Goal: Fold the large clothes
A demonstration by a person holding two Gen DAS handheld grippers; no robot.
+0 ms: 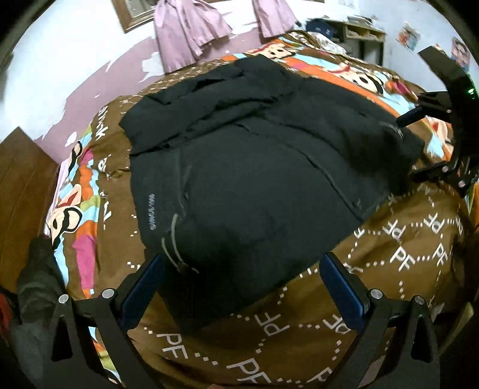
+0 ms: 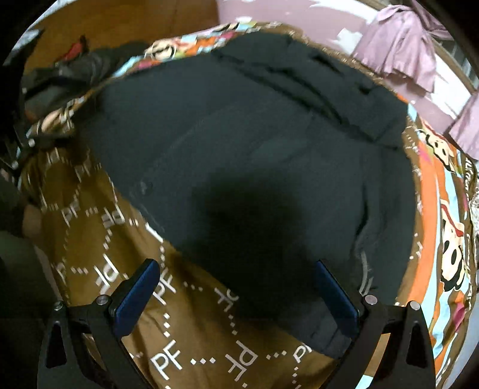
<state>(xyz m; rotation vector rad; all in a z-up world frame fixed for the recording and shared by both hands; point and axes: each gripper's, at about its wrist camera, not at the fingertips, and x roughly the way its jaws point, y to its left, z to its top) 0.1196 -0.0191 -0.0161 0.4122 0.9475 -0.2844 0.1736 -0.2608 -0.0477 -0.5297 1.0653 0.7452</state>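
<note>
Bed (image 1: 404, 254): brown patterned cover, filling both frames
Jacket (image 1: 254, 167): we see it spread dark across frame centre
Left claw (image 1: 242, 287): apart, empty, lower frame
Right claw (image 2: 236, 290): apart, over the hem

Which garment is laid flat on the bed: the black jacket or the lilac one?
The black padded jacket, spread on the brown patterned bedspread between both open grippers. The lilac garment hangs against the wall behind the bed.

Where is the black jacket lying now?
The black jacket lies spread on the brown patterned bedspread, filling the centre of both wrist views, just ahead of the open left gripper.
</note>
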